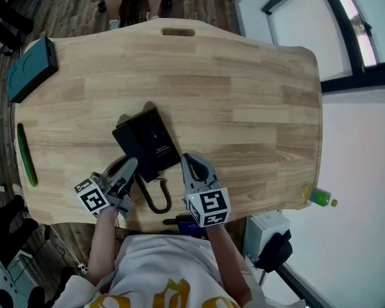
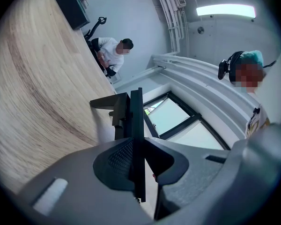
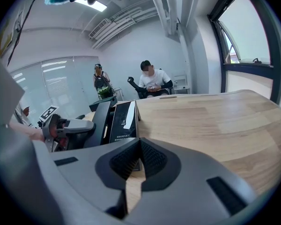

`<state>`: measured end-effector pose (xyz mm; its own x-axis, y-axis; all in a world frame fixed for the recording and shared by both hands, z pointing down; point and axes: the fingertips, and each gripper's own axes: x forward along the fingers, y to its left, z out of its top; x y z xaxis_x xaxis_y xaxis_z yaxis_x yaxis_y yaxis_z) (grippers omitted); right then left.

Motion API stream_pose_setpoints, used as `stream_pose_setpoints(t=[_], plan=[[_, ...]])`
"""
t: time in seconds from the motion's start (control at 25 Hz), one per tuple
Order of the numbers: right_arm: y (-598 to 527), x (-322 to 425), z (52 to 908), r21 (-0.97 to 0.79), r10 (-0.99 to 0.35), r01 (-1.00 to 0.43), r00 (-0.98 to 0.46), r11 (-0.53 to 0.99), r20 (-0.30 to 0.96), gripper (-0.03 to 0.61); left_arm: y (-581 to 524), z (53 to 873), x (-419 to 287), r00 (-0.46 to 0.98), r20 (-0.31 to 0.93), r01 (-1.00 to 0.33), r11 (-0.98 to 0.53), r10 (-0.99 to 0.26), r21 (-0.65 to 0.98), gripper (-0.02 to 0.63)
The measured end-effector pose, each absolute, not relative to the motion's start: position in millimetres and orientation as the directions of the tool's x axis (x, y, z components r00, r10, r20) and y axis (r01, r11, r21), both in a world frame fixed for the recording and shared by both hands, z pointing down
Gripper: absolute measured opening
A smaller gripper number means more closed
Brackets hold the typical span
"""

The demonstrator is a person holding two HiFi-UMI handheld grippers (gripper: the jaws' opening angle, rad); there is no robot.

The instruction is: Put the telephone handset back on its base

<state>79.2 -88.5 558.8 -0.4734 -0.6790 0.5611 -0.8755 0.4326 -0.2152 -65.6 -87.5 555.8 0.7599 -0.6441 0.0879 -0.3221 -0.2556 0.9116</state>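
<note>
While the left hand-held gripper (image 1: 128,169) clamps it, the handset (image 2: 137,121) looks black, slim.

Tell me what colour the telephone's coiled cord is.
The coiled cord is black; the head view shows it best.

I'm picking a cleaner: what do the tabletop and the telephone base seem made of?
Tabletop: likely wood, pale joined strips with visible grain, low-sheen finish.
Telephone base: probably plastic, black and smooth, with a slightly shiny face.
</note>
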Motion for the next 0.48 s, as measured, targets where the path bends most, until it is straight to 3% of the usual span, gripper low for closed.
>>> stream_pose_setpoints(t=[0.48], plan=[[-90.5,84.4,561.0,-0.222,-0.676,-0.874,-0.477,0.432,0.562,0.005,-89.9,562.2,-61.1,0.763,0.107,-0.330,-0.242,-0.637,0.913,0.071]])
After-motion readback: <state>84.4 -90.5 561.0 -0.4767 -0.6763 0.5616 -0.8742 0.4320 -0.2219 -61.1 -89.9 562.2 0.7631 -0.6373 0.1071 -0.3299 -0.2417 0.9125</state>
